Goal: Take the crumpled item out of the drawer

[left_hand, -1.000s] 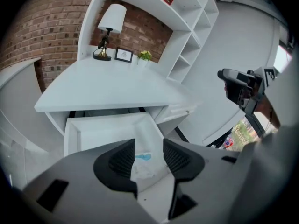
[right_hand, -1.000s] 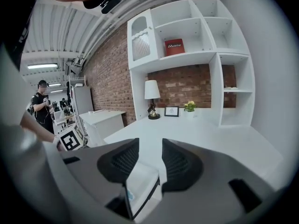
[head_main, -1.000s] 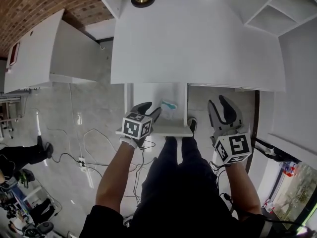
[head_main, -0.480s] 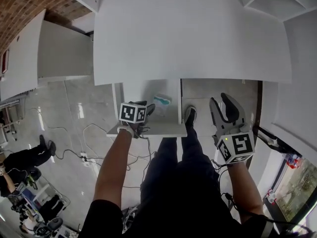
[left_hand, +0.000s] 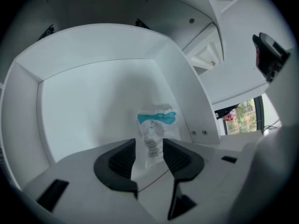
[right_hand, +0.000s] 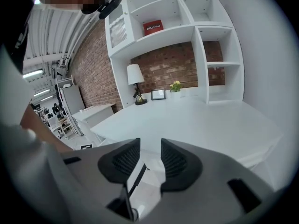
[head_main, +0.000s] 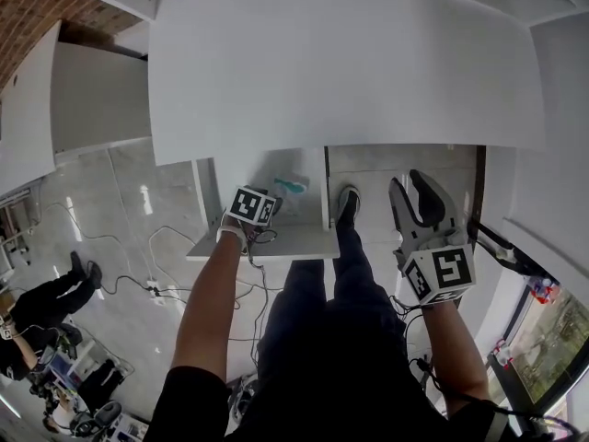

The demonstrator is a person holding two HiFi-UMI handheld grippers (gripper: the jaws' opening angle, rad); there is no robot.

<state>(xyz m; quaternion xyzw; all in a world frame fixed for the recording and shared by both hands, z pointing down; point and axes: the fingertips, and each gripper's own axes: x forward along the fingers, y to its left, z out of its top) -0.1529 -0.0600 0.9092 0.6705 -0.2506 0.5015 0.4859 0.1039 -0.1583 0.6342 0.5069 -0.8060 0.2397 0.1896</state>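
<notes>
The crumpled item (left_hand: 156, 125), a white plastic wrapper with a teal band, lies in the open white drawer (left_hand: 88, 111) near its right wall. My left gripper (left_hand: 149, 155) reaches into the drawer and is open. The wrapper's near end sits between its dark pads (left_hand: 122, 160), and a small gap shows on the left side. In the head view the left gripper (head_main: 273, 201) is over the drawer (head_main: 267, 245), just short of the item (head_main: 291, 187). My right gripper (head_main: 411, 184) hangs right of the drawer beside the desk edge. Its jaws (right_hand: 150, 157) are closing with nothing between them.
The white desk top (head_main: 340, 63) overhangs the drawer's back. The person's legs and a shoe (head_main: 347, 203) stand just right of the drawer. Cables (head_main: 166, 274) trail on the grey floor at left. Shelves, a lamp (right_hand: 134, 76) and a red box (right_hand: 153, 27) stand beyond the desk.
My left gripper has pushed forward into the drawer until the wrapper's end lies between its jaws. The right gripper has stayed beside the desk.
</notes>
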